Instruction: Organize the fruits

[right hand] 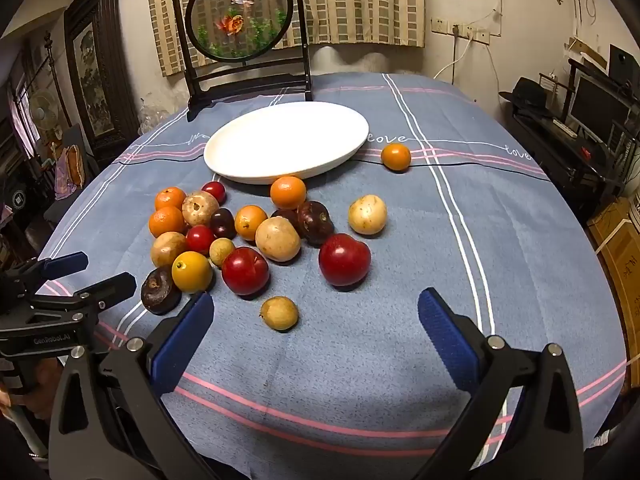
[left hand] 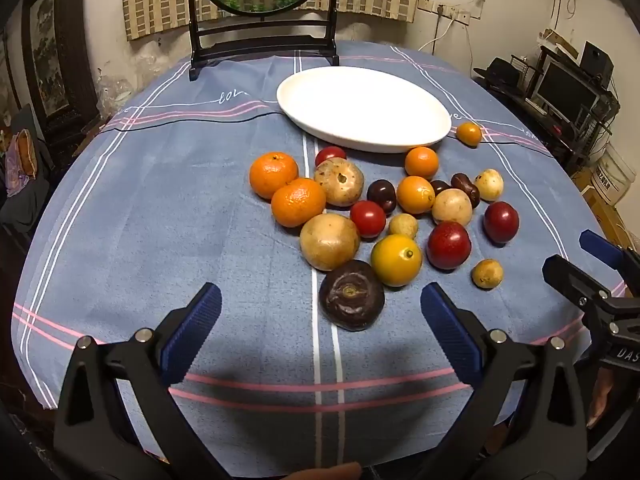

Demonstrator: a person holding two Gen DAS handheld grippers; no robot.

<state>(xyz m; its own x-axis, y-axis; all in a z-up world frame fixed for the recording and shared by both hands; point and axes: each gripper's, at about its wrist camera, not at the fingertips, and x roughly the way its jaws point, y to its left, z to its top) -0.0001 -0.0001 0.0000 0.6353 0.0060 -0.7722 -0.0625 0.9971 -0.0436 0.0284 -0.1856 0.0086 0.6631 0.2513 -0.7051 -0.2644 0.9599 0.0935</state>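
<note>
Several fruits lie in a loose heap on the blue cloth: mandarins (left hand: 273, 174), red plums (right hand: 344, 259), tan round fruits (left hand: 329, 241), a yellow citrus (left hand: 396, 259) and a wrinkled dark purple fruit (left hand: 351, 295). One small orange (right hand: 395, 156) sits apart beside the white oval plate (left hand: 420, 136), which holds nothing. My left gripper (left hand: 321, 304) hovers open just before the dark purple fruit. My right gripper (right hand: 316, 310) is open too, with a small tan fruit (right hand: 279, 313) lying on the cloth just ahead of its fingertips. Each gripper shows at the edge of the other's view.
A black-framed round screen (right hand: 240, 16) stands on the table behind the plate (right hand: 224, 156). The table's cloth (right hand: 400, 360) drops off at the near edge. A dark shelf with a monitor (right hand: 596, 108) stands to the right, framed pictures to the left.
</note>
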